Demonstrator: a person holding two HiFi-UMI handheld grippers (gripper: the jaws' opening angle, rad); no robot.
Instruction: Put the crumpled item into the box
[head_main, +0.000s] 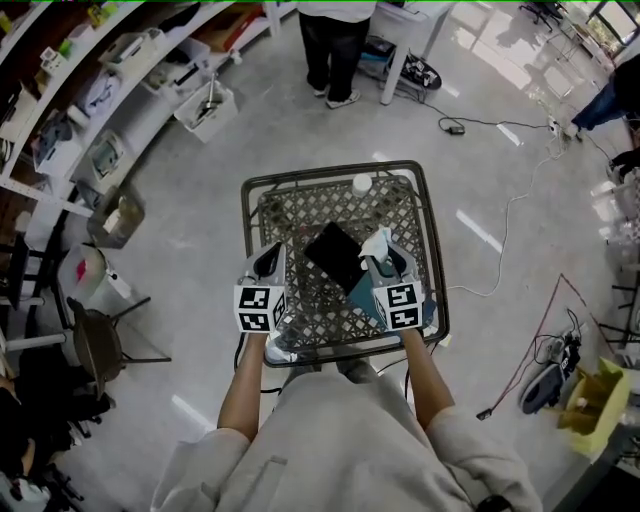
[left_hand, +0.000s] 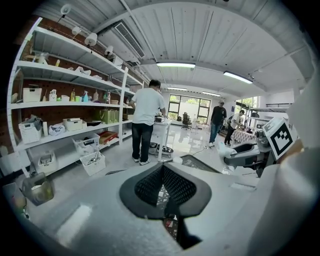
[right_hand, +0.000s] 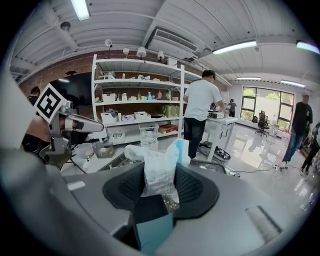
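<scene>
Holding a gripper in each hand, a person stands over a metal mesh table (head_main: 345, 170). The right gripper (head_main: 380, 262) squeezes the crumpled item (right_hand: 159, 165) between its two pads. The item is white with a bit of blue, and it sticks up out of the jaws. The box (right_hand: 150, 232) sits on the table right under this gripper. It is teal outside and dark inside. The item is not in the box. The left gripper (left_hand: 163, 172) has its tips pressed together with nothing between them, and it is over the left side of the table.
</scene>
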